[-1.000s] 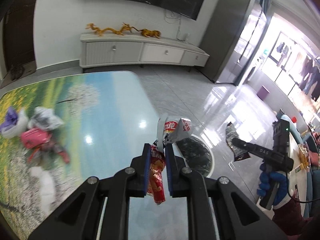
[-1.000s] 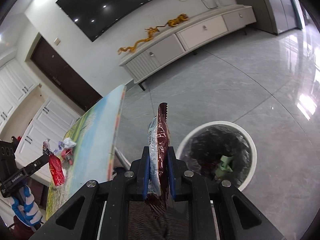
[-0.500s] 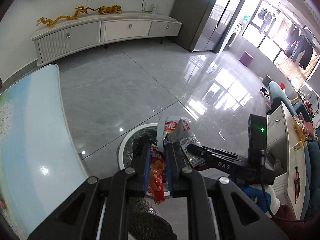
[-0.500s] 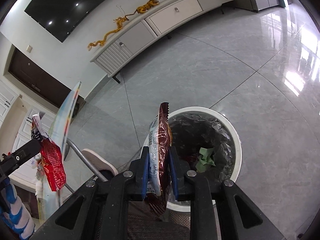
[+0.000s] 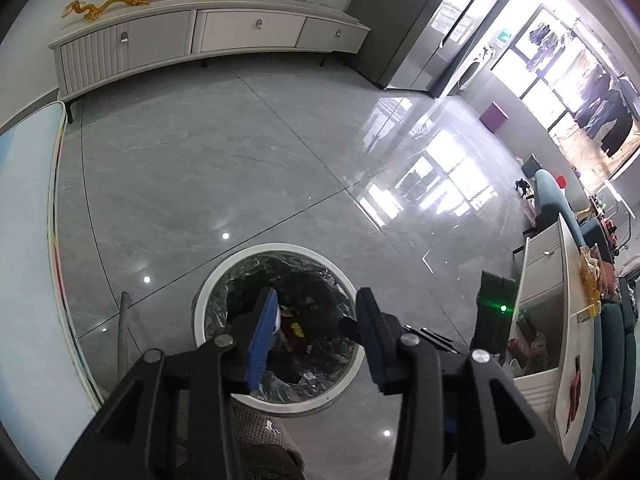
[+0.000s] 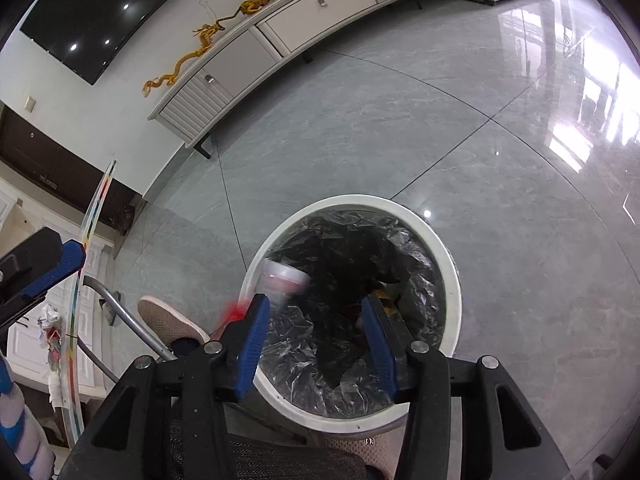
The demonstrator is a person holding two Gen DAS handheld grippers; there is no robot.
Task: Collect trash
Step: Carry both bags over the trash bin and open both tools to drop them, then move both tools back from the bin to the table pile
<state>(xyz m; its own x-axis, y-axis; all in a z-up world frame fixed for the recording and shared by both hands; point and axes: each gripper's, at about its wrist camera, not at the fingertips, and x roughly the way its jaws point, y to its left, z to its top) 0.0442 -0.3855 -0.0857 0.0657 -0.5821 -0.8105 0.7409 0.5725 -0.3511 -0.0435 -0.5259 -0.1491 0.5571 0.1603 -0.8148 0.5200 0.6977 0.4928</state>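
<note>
A round white trash bin [image 5: 208,292] lined with a black bag stands on the floor; it also shows in the right wrist view [image 6: 450,256]. My left gripper [image 5: 316,312] is open and empty above the bin's mouth. My right gripper [image 6: 314,318] is open and empty over the bin. A red and white snack wrapper [image 6: 282,280] is blurred, falling at the bin's left rim. Wrappers [image 5: 294,326] lie at the bottom of the bin. The left gripper's blue fingertip [image 6: 56,266] shows at the left of the right wrist view.
The table's edge [image 5: 56,248] runs along the left, with a metal leg [image 5: 123,332] beside the bin. A few trash pieces [image 6: 52,320] lie on the table. A white TV cabinet [image 5: 208,36] stands at the far wall. My shoe [image 6: 168,322] is next to the bin.
Both grippers have opened and let go of their wrappers over the bin. The red snack wrapper and the brown wrapper have dropped out of the jaws. Both grippers moved closer over the bin.
</note>
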